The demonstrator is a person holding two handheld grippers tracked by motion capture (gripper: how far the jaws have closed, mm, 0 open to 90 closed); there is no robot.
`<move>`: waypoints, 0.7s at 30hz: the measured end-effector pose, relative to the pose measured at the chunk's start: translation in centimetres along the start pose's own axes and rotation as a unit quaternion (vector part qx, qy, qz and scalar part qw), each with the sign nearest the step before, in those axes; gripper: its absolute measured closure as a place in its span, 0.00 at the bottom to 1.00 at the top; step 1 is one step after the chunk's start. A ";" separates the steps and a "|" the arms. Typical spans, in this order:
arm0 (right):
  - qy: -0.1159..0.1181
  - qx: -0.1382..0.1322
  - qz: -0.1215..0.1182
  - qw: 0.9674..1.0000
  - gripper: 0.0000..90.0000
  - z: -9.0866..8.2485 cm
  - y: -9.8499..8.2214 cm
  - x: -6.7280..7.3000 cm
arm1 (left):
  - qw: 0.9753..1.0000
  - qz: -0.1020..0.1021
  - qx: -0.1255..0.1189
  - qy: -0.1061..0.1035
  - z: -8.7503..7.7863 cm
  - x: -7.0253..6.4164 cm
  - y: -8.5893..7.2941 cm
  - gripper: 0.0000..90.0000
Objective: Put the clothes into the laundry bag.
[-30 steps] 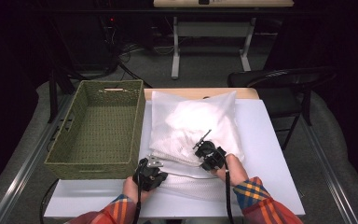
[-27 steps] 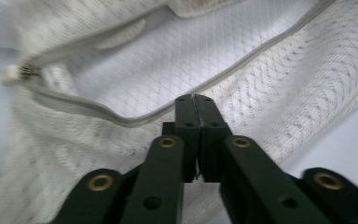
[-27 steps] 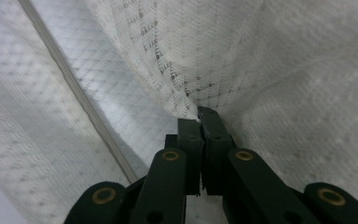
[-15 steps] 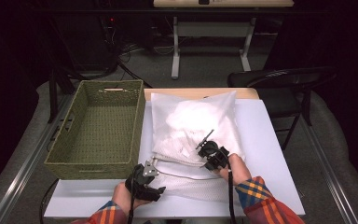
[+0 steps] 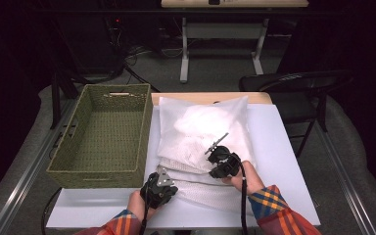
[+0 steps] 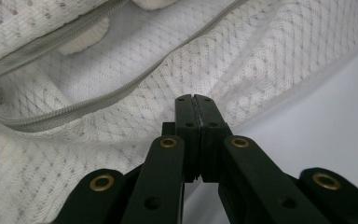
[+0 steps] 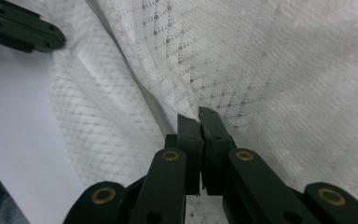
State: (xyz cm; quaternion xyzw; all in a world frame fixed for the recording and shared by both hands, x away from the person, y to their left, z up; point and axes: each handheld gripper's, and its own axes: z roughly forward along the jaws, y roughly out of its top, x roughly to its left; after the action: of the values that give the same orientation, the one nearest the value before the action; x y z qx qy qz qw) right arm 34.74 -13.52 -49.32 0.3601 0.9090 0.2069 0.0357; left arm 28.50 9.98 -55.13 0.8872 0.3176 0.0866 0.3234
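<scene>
High view looks down over the table (image 5: 284, 147); both gripper views sit close, probably sharing the mesh bag (image 5: 203, 142).

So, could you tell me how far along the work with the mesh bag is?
Done: the mesh bag lies on the table with something white inside. In hand: the right gripper pinches its mesh; the left gripper has just closed at the bag's near edge, though whether it holds cloth is unclear. Left: the zip gapes open, and the basket is empty.
</scene>
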 end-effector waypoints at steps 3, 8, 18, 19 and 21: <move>0.016 -0.003 -0.003 1.000 0.98 -0.2 0.2 0.5 | 1.000 -0.010 -0.003 -0.005 0.3 -0.1 0.3 0.99; 0.021 0.019 -0.010 1.000 0.99 0.7 0.1 0.9 | 1.000 -0.016 -0.013 -0.017 1.2 -1.3 1.0 0.99; -0.013 0.074 -0.008 0.997 0.99 1.8 -2.1 -0.7 | 0.997 -0.027 -0.029 -0.059 2.8 -4.2 2.4 0.99; -0.019 0.077 -0.007 0.997 0.99 1.6 -2.3 -0.9 | 0.997 -0.028 -0.029 -0.062 2.8 -4.4 2.4 0.99; -0.020 0.076 0.003 0.997 0.99 1.4 -2.8 -1.4 | 0.997 -0.023 -0.027 -0.070 2.7 -4.9 2.5 0.98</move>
State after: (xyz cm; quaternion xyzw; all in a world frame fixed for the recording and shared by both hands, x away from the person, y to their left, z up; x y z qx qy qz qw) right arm 34.27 -15.83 -51.86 0.3684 0.9202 0.1300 0.0260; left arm 26.90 4.08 -55.41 0.8744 0.3119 0.0250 0.3708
